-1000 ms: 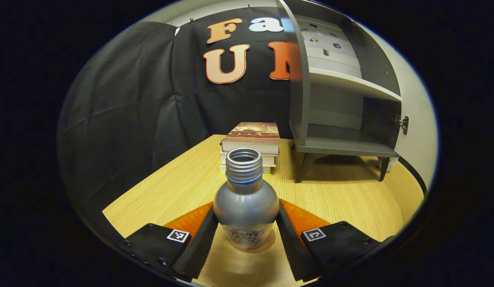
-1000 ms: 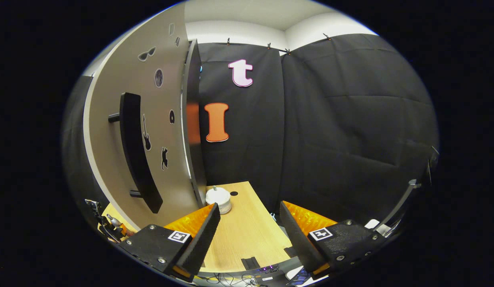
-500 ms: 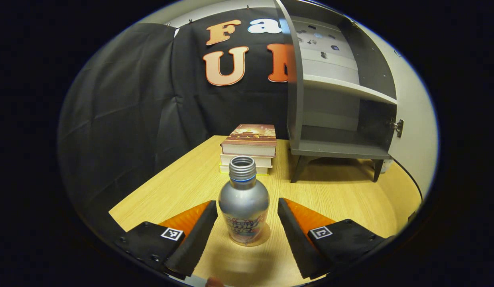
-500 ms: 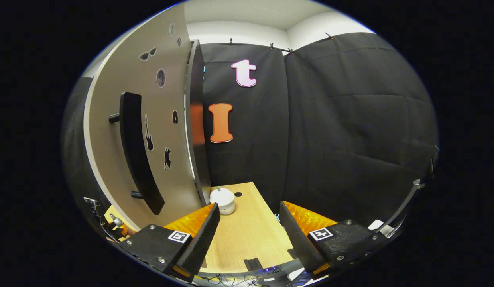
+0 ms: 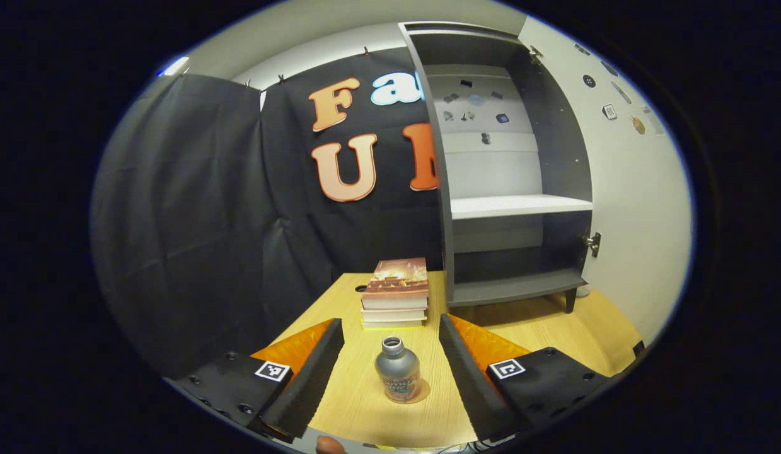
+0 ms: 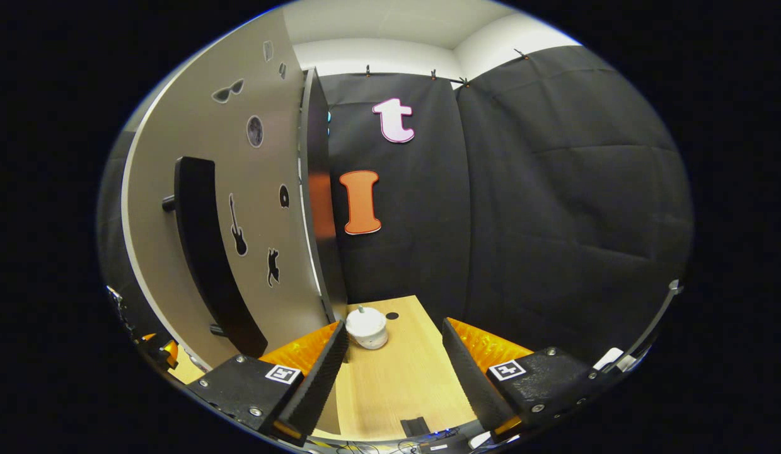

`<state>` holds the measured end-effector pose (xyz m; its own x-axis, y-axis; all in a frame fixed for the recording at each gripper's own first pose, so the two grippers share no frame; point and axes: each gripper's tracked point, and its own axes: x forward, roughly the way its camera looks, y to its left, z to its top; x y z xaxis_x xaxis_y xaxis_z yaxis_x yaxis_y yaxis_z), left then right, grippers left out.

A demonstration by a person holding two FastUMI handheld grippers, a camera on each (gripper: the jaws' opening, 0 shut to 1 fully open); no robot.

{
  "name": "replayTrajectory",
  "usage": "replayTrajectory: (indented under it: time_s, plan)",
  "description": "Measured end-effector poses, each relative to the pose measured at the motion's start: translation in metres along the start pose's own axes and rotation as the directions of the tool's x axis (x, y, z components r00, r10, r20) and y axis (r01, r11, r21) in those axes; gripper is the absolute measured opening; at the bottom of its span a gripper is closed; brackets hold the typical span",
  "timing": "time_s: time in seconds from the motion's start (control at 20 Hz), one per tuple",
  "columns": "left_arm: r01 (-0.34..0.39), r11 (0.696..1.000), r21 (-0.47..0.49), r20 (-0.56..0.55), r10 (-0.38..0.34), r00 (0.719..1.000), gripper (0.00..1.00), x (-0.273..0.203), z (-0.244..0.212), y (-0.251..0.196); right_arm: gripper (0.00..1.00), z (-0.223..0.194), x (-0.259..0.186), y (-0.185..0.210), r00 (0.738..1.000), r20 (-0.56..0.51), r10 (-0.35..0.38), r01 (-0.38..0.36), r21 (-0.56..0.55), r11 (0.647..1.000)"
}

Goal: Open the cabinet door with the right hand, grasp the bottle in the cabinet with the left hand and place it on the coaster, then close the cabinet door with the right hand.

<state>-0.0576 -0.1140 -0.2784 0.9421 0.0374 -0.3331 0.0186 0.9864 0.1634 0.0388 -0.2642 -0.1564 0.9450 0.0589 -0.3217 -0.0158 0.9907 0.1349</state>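
Left gripper [image 5: 390, 353]: jaws spread wide, holding nothing, with the bottle [image 5: 398, 371] standing upright between and beyond the fingers, clear of both. The bottle sits on the coaster [image 5: 419, 397], on the near part of the table [image 5: 554, 328], in front of the books [image 5: 395, 293]. The cabinet [image 5: 510, 189] stands at the far right with its interior exposed and its shelves bare. Right gripper [image 6: 393, 359]: jaws likewise spread and empty, beside the open door [image 6: 239, 208], whose handle [image 6: 204, 252] lies to its left; a small white pot [image 6: 366, 326] stands on the table past the door's edge. Judgement: placement is done and closing the door is the step in hand. To do it well, the right gripper should meet the door's flat face or handle squarely and swing it round its hinge in one steady arc, without jolting the cabinet on its legs, while the left gripper keeps clear of the bottle and of the door's path. Against the earlier frames: the left gripper has let go of the bottle and drawn back and upward, so the bottle now appears smaller and farther off; the right gripper has shifted only slightly, with the door unmoved.
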Motion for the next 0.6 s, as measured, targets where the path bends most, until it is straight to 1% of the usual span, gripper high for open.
replayTrajectory:
  time_s: [0.15,0.3,0.5,0.6]
  plan:
    - [0.006,1.0,0.01,0.001,-0.006,1.0,0.97,-0.017,0.038,0.002,0.99,0.003,0.002,0.002,1.0,0.004,0.002,-0.002,0.011,1.0]
    - [0.029,1.0,0.008,0.043,-0.029,0.999,0.98,-0.026,0.083,0.001,0.99,0.013,0.003,0.007,1.0,0.016,0.004,-0.004,-0.005,1.0]
    - [0.081,0.995,-0.058,0.069,-0.076,0.995,0.97,-0.03,0.119,0.002,0.99,0.02,0.0,0.019,0.999,0.031,0.017,-0.016,-0.03,0.999]
    - [0.093,0.991,-0.096,0.087,-0.085,0.993,0.96,-0.031,0.135,0.009,0.99,0.024,0.0,0.022,0.999,0.034,0.005,-0.003,-0.047,0.999]
